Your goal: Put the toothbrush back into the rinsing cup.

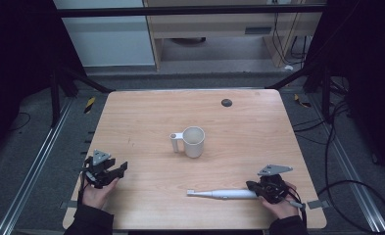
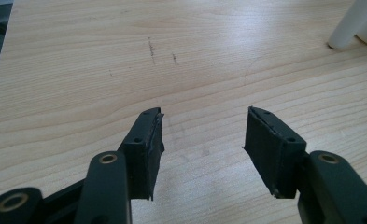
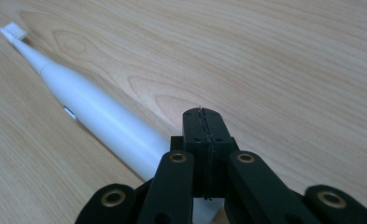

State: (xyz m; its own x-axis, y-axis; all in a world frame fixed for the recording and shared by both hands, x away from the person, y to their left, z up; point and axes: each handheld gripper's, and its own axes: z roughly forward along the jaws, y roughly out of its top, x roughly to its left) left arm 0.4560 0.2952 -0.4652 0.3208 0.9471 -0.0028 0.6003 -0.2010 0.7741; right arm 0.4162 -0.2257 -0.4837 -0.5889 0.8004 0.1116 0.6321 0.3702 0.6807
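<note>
Wood-grain table (image 1: pixel 146 122) over grey floor (image 1: pixel 38 147); left gripper (image 2: pixel 202 140) fingers apart, right gripper (image 3: pixel 204 140) fingers pressed together.

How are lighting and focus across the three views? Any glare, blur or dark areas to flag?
High view: table evenly lit, surroundings nearly black, image soft; the cup casts little shadow. Left gripper view: pale glare across the wood at upper right, left tool sharp. Right gripper view: right tool sharp; the toothbrush is bright white, its bristle end slightly soft.
</note>
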